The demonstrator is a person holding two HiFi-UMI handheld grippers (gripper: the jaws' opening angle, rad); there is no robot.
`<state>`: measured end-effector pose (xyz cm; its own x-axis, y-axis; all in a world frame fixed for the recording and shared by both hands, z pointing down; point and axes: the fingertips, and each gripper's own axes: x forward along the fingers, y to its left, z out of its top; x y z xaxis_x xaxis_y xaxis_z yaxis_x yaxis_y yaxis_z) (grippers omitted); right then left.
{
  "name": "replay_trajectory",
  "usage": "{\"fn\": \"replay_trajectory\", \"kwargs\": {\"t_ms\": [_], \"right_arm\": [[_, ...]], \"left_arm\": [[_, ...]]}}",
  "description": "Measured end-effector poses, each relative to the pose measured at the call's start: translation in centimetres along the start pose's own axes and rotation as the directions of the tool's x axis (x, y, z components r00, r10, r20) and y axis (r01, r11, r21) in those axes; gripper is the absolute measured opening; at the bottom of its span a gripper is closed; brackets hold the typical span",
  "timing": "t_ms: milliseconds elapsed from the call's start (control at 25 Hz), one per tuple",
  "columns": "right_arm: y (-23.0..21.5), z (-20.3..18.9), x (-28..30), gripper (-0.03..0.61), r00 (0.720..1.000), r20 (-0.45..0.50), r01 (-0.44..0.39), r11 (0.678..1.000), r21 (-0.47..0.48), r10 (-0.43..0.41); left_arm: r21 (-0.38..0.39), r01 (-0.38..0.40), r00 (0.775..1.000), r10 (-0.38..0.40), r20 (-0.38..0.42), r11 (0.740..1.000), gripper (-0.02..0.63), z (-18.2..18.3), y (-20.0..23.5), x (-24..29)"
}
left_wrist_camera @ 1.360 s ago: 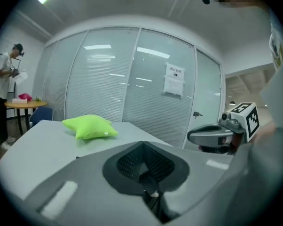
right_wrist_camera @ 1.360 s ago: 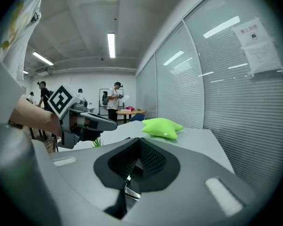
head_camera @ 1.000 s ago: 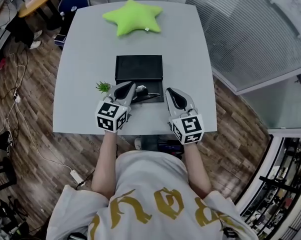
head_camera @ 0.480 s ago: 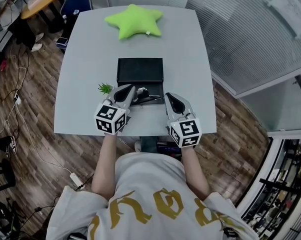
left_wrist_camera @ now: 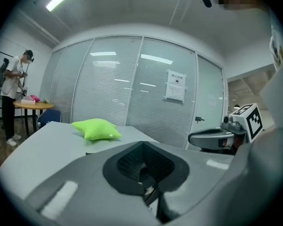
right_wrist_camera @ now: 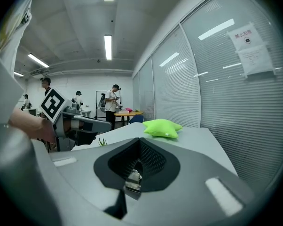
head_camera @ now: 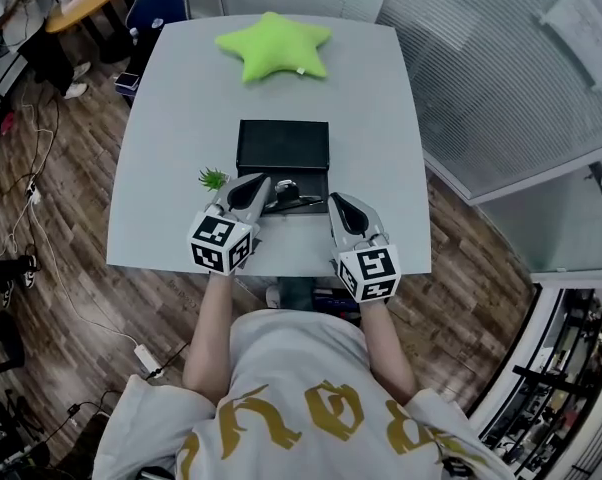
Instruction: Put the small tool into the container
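Observation:
A black box-shaped container [head_camera: 283, 144] sits mid-table. Just in front of it, on a black flat part, lies the small tool [head_camera: 287, 193], dark with a silvery end. My left gripper [head_camera: 252, 185] is shut, its tip just left of the tool; whether they touch is hidden. My right gripper [head_camera: 338, 204] is shut too, a short way right of the tool and apart from it. In the left gripper view the left gripper [left_wrist_camera: 144, 172] has its jaws pressed together with nothing between them. The right gripper [right_wrist_camera: 134, 174] looks the same in its own view.
A green star-shaped pillow [head_camera: 272, 44] lies at the far end of the grey table [head_camera: 171, 118]. A small green plant [head_camera: 212, 178] stands left of my left gripper. Both grippers hover near the table's front edge. Glass walls, people and a wooden table [right_wrist_camera: 125, 113] stand beyond.
The right gripper has edged slightly left and back toward the table's front edge. The left gripper has stayed beside the tool. Both remain shut.

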<state>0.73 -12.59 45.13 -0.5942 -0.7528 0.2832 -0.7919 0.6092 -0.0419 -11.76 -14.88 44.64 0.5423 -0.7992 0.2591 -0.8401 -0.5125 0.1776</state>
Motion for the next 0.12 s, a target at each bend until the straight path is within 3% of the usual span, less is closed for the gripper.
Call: {"fn": "replay_trajectory", "kwargs": {"t_ms": [120], "right_arm": [[0.11,-0.30,0.02,0.021,1.000,-0.003,0.002,1.000,-0.001,-0.002]], "left_arm": [[0.029,-0.005,1.000,0.006,-0.020,1.000,0.002,-0.40,-0.03,0.10]]}}
